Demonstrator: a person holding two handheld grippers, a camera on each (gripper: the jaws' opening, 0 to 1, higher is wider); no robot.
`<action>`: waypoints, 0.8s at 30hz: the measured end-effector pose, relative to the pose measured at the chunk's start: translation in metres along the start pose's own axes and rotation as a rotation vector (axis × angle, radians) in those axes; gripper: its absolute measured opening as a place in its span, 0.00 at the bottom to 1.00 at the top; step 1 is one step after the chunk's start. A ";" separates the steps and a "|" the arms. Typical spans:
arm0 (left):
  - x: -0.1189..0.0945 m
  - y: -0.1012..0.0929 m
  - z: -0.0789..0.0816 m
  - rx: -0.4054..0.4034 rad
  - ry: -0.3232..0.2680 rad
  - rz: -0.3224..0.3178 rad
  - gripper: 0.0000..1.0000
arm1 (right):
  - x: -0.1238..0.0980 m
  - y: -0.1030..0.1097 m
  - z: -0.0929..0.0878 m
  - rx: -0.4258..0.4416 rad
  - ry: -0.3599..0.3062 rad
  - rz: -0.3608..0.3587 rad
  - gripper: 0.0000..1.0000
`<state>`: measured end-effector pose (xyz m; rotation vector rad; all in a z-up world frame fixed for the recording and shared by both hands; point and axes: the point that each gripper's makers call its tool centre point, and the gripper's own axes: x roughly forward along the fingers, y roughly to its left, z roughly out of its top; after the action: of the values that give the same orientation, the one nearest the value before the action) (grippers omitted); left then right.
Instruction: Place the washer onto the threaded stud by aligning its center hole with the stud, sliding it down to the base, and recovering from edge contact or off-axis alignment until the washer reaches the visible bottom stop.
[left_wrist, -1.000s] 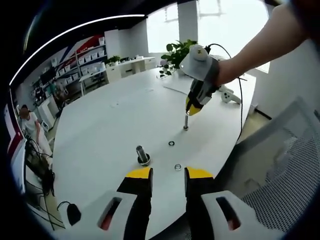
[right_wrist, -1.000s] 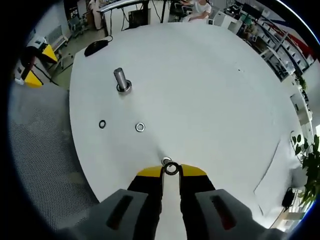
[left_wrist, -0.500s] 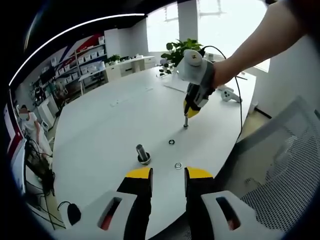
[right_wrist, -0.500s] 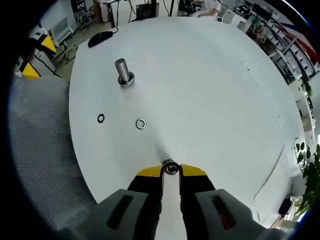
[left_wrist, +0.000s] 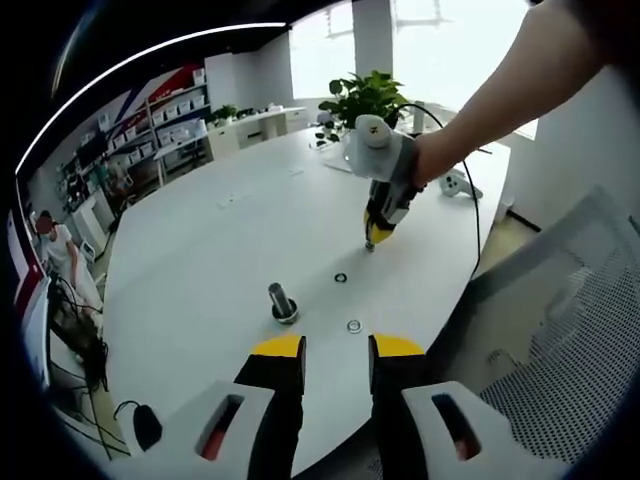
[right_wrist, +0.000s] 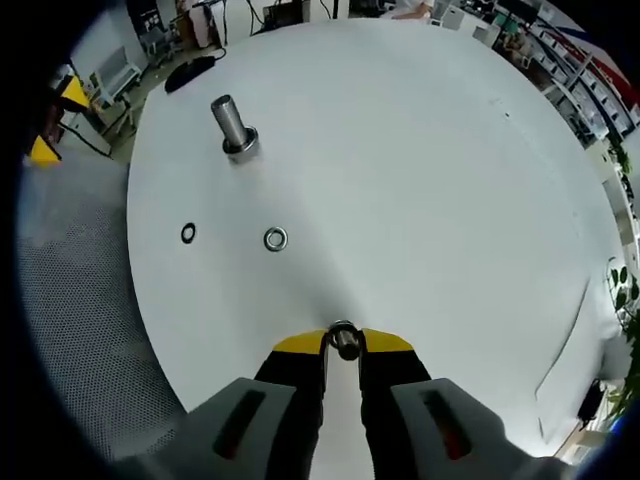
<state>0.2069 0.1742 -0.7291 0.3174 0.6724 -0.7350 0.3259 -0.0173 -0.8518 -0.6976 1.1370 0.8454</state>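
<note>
On the white round table (left_wrist: 200, 250) a thick threaded stud (left_wrist: 281, 301) stands upright on its base. Two loose washers lie near it, a dark washer (left_wrist: 341, 277) and a silver washer (left_wrist: 353, 326). My left gripper (left_wrist: 337, 346) is open and bare, just short of the silver washer. A person's hand holds my right gripper (left_wrist: 372, 238) low over a thin stud. In the right gripper view my right gripper (right_wrist: 343, 342) is shut on a small washer (right_wrist: 344, 338) that sits at the thin stud's top. The thick stud (right_wrist: 231, 125), dark washer (right_wrist: 188, 233) and silver washer (right_wrist: 275, 239) lie beyond.
A grey mesh chair (left_wrist: 560, 330) stands against the table's near edge (right_wrist: 150, 330). A black mouse (left_wrist: 147, 427) lies near the rim at the left. A potted plant (left_wrist: 365, 98) and a white device (left_wrist: 455, 186) sit at the far side. A person (left_wrist: 55, 240) is off at the left.
My right gripper has come down with the washer until its tips are level with the thin stud's top. The left gripper has stayed open and nearly still.
</note>
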 end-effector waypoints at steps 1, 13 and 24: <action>0.000 0.000 0.000 0.000 0.002 0.000 0.23 | 0.000 0.000 -0.001 0.004 0.002 0.003 0.14; 0.001 -0.004 -0.002 0.009 0.011 -0.011 0.23 | 0.005 0.002 -0.008 0.033 0.011 0.010 0.16; 0.001 -0.005 -0.002 -0.001 0.012 -0.019 0.23 | -0.002 0.003 -0.026 0.075 0.021 -0.020 0.22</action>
<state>0.2027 0.1716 -0.7313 0.3152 0.6881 -0.7515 0.3106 -0.0373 -0.8571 -0.6562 1.1731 0.7764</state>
